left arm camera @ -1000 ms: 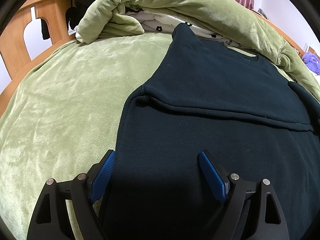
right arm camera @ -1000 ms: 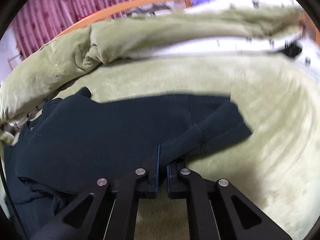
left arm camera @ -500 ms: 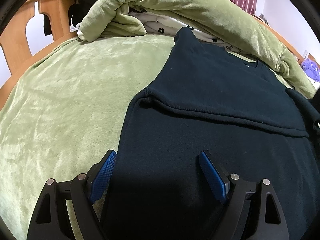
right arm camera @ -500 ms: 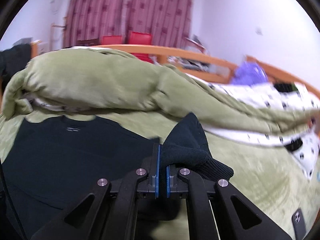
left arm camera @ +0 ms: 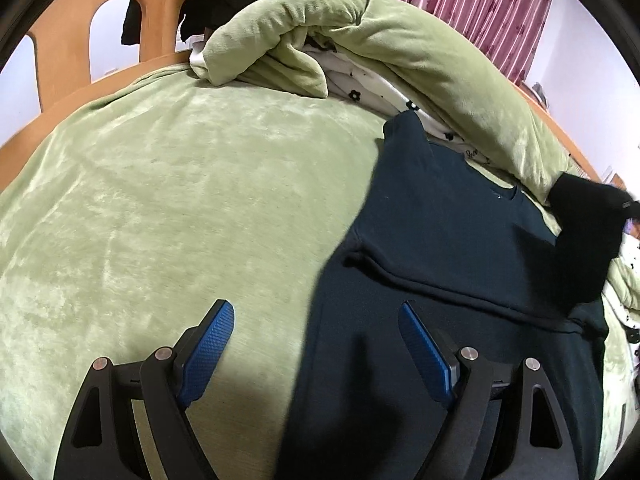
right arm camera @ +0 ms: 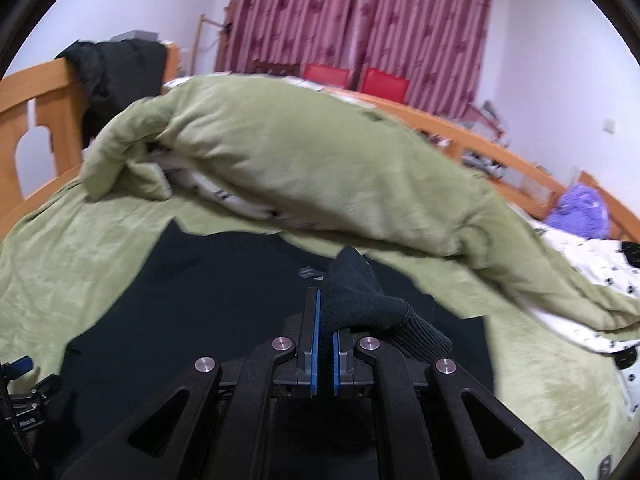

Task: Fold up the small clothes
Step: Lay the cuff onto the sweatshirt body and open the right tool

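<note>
A dark navy sweatshirt [left arm camera: 460, 248] lies spread on a green blanket, one sleeve folded across its body. My left gripper [left arm camera: 316, 332] is open above the garment's left edge, one finger over the blanket, the other over the dark cloth, nothing between the pads. In the right wrist view the same sweatshirt [right arm camera: 208, 304] lies below my right gripper [right arm camera: 325, 332], which is shut on the ribbed sleeve cuff [right arm camera: 384, 312] and holds it lifted over the chest. That raised sleeve [left arm camera: 584, 236] shows at the right of the left wrist view.
A rolled green duvet [right arm camera: 304, 160] with white flowered lining lies along the far side of the bed. The wooden bed frame [left arm camera: 72, 40] with dark clothes hung on it stands at the left. The green blanket [left arm camera: 160, 208] lies flat left of the sweatshirt. A purple plush [right arm camera: 580, 208] sits far right.
My right gripper has lifted the sleeve cuff off the blanket and carried it leftward over the sweatshirt's body. My left gripper has shifted left, so its left finger now hangs over the blanket.
</note>
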The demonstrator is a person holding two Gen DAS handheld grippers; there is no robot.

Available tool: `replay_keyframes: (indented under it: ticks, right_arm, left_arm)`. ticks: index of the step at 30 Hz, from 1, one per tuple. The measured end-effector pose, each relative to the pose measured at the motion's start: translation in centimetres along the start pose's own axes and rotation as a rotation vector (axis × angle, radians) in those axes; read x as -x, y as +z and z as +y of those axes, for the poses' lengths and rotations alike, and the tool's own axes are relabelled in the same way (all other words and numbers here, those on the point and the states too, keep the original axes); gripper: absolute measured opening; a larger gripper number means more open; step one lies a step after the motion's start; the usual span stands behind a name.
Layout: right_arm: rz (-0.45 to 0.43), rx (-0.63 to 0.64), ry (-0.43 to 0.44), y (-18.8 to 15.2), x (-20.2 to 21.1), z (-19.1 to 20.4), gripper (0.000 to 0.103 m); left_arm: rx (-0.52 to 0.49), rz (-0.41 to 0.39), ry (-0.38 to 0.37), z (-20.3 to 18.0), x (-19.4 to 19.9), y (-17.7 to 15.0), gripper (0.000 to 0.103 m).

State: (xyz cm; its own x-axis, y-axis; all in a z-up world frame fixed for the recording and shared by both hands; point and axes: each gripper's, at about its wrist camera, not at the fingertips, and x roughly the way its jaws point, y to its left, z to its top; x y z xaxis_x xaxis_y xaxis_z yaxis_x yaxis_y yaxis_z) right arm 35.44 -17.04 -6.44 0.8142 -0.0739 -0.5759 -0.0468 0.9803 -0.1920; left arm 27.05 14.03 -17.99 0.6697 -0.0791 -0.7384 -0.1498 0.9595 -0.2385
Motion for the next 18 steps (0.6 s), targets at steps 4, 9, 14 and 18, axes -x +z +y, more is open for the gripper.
replay_keyframes:
  ticks: [4, 9, 14, 18]
  right_arm:
    - [0.053, 0.026, 0.046, -1.6, -2.0, 3.9, 0.005]
    - [0.139, 0.033, 0.152, -3.5, -4.6, 6.9, 0.034]
    - [0.125, 0.044, 0.199, -5.2, -3.8, 6.8, 0.058]
    - [0.106, -0.007, 0.214, -6.7, -1.6, 3.4, 0.059]
  left_arm:
    - [0.002, 0.002, -0.007, 0.6, -0.2, 0.0, 0.083]
    - [-0.012, 0.009, -0.020, 0.3, -0.5, 0.1, 0.084]
    - [-0.041, 0.021, -0.017, -0.5, -0.9, -0.2, 0.083]
    - [-0.072, 0.031, -0.033, -1.2, -0.8, -0.6, 0.083]
